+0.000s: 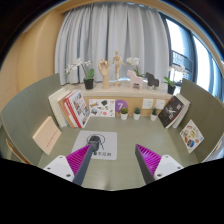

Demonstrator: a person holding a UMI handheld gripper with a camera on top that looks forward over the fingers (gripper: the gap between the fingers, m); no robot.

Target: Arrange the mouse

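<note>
**Gripper poised above the bench, mouse waiting on its mat**

The gripper [112,160] hangs well above the bench [30,110] with its two fingers spread wide apart and nothing between them; the magenta pads [80,157] face an empty gap. It holds nothing.

Just ahead of the fingers, slightly toward the left one, a small dark mouse [95,141] sits on a white mat [99,147] printed with black marks. The mouse looks to lie near the middle of that mat, though its exact heading is too small to make out.

Beyond the mat the bench is dressed with a row of books [70,107] standing at the left, a flat book [45,134] lying beside them, small potted plants [124,113] in a line, another set of books [173,110] at the right, and a wooden figure [117,68] on the shelf before the curtain [110,30].

By the look of it, the work stands at the approach: the mouse has not been taken and the fingers are apart from it. The next move probably calls for lowering and easing forward and a little left, so that the mouse comes between the pads, then closing across its sides. The low, rounded body may slip if the fingers meet it too high.
</note>
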